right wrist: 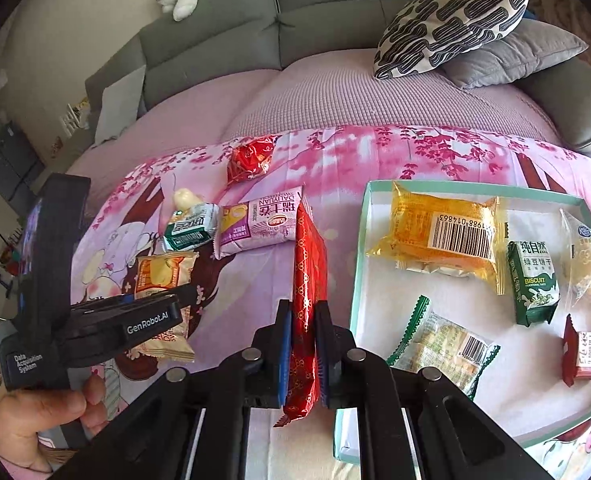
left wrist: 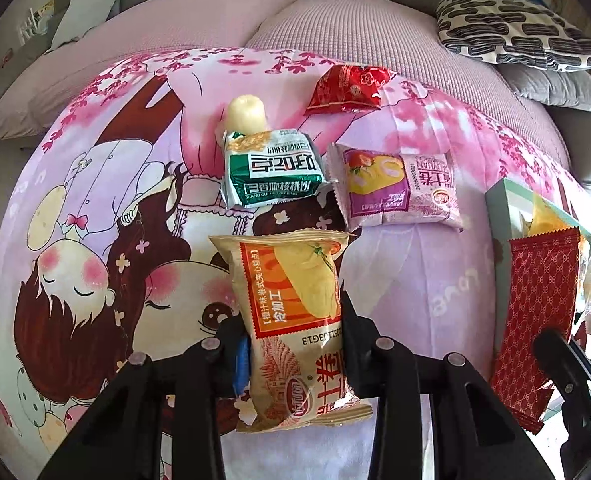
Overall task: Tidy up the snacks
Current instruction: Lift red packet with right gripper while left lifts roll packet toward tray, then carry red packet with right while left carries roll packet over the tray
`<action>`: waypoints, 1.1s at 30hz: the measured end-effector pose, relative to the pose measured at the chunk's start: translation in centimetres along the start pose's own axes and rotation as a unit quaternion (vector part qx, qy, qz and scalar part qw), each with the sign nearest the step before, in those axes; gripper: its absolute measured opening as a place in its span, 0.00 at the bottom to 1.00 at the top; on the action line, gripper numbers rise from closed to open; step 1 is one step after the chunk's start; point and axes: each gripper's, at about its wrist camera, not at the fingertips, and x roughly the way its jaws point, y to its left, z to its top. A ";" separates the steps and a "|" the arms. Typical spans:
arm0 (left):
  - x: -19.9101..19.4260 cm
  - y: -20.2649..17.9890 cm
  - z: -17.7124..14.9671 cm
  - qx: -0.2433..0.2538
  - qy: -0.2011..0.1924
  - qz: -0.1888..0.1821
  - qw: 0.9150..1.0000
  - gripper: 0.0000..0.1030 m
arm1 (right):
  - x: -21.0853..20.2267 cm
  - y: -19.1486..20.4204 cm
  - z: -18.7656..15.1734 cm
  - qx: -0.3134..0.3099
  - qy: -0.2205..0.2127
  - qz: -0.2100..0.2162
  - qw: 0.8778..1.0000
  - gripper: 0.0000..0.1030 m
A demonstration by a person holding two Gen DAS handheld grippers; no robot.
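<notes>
Above the cartoon sheet (right wrist: pixel 255 272), left tongs (left wrist: pixel 295 344) pitched steeply down, clamping beige snack packet (left wrist: pixel 295 320)

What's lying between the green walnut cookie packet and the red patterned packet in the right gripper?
The purple Swiss roll packet lies between the green packet and the red packet in the right gripper, in the right wrist view.

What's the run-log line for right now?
left hand-held gripper: shut on beige-orange cake packet | right hand-held gripper: shut on red patterned packet | white mint-rimmed tray: five snacks inside
</notes>
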 end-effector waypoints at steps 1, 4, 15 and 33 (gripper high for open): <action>-0.4 -0.1 0.0 -0.002 -0.005 -0.001 1.000 0.37 | -0.2 0.0 0.0 0.000 -0.002 0.002 1.000 0.11; -1.6 -0.3 0.3 0.000 -0.021 0.007 1.000 0.37 | -0.6 -0.3 -0.1 0.005 -0.007 0.009 1.000 0.11; -5.3 -3.8 0.4 0.041 -0.061 -0.031 0.997 0.37 | -4.7 -5.7 0.4 0.066 -0.056 -0.005 0.996 0.11; -6.4 -16.8 -3.0 0.198 -0.050 -0.095 0.974 0.37 | -10.5 -16.9 -0.9 0.182 -0.097 -0.107 0.973 0.11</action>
